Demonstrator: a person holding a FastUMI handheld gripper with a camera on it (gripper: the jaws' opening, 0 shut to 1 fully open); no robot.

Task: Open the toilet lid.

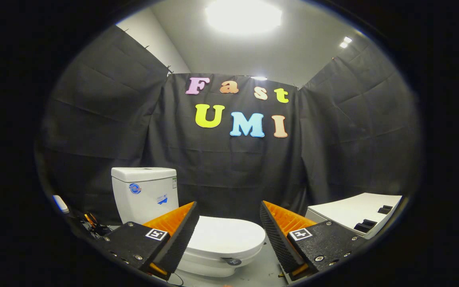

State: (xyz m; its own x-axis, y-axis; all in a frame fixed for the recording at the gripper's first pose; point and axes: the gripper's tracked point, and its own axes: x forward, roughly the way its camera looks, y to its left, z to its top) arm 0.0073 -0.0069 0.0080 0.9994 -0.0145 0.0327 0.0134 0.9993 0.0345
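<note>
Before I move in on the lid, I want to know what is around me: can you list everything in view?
toilet lid: one, white, closed, lying just beyond and between the fingers
toilet tank: one, white, behind the lid against the black cloth wall
cabinet: one, white with dark slots, beyond the right finger
cables: small dark tangle with orange bits, on the floor beside the tank
ceiling light: one, bright white, overhead
fingers: two, orange and black, open, touching nothing
</note>
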